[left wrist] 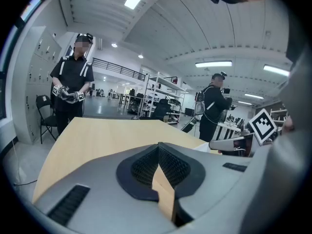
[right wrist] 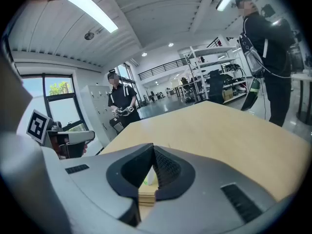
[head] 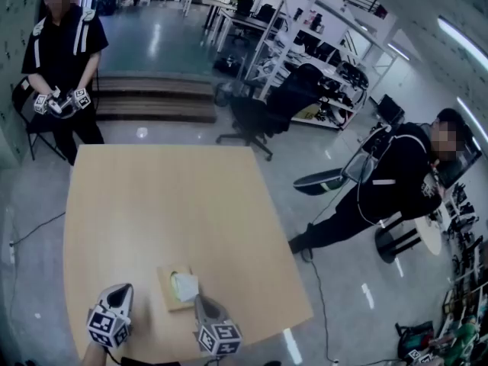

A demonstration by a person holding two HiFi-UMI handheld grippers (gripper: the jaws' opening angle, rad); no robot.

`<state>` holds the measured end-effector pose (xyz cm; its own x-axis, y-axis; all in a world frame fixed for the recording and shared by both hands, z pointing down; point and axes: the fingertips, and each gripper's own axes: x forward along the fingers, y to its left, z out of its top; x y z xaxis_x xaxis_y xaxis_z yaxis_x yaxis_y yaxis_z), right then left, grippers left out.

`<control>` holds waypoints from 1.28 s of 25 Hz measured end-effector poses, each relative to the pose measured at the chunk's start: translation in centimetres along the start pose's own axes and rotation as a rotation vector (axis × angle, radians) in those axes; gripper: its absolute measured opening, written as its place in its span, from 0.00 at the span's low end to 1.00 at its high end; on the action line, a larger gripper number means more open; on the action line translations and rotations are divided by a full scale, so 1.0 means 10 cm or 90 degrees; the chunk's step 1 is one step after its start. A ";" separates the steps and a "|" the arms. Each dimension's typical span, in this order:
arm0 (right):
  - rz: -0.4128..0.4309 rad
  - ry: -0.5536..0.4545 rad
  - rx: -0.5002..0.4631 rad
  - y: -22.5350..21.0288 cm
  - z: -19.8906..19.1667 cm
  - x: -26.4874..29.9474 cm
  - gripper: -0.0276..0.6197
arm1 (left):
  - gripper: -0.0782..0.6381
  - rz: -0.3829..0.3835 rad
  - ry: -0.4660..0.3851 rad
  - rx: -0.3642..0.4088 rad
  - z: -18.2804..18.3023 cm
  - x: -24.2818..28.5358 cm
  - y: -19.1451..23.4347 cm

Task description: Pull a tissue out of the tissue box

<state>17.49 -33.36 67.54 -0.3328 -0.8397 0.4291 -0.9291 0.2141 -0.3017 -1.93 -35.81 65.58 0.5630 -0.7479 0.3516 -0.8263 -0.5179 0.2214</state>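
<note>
A flat tan tissue box (head: 169,294) lies on the wooden table (head: 175,204) near its front edge, and a white tissue (head: 185,284) stands up out of its top. My right gripper (head: 200,300) is at the box's right side with its tip at the tissue, shut on it. In the right gripper view the pads meet at the tip (right wrist: 153,148). A pale strip of tissue (right wrist: 148,179) runs from there down to the box (right wrist: 146,197). My left gripper (head: 126,289) hovers left of the box with its jaws shut (left wrist: 158,146) and nothing held.
A person holding grippers (head: 61,52) stands at the table's far end. Another person (head: 396,181) leans over on the floor to the right. An office chair (head: 259,113) stands beyond the far edge. The table's front right corner (head: 305,311) is close to my right gripper.
</note>
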 end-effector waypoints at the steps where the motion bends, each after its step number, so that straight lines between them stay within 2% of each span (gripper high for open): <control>1: 0.001 -0.005 -0.001 0.01 0.02 -0.01 0.04 | 0.12 0.003 -0.006 0.003 0.02 -0.01 0.00; 17: 0.013 -0.084 -0.046 0.22 0.66 -0.23 0.04 | 0.12 0.006 -0.081 0.030 0.70 -0.26 -0.13; 25: 0.024 -0.153 -0.074 0.36 1.01 -0.43 0.04 | 0.12 0.016 -0.138 0.051 0.88 -0.41 -0.06; 32: 0.026 -0.188 -0.091 0.44 1.20 -0.63 0.04 | 0.12 0.003 -0.168 0.065 1.09 -0.54 -0.24</control>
<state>17.41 -33.14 53.32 -0.3284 -0.9329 0.1476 -0.9363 0.3009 -0.1813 -2.81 -35.06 53.24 0.5552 -0.8257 0.0999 -0.8304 -0.5434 0.1232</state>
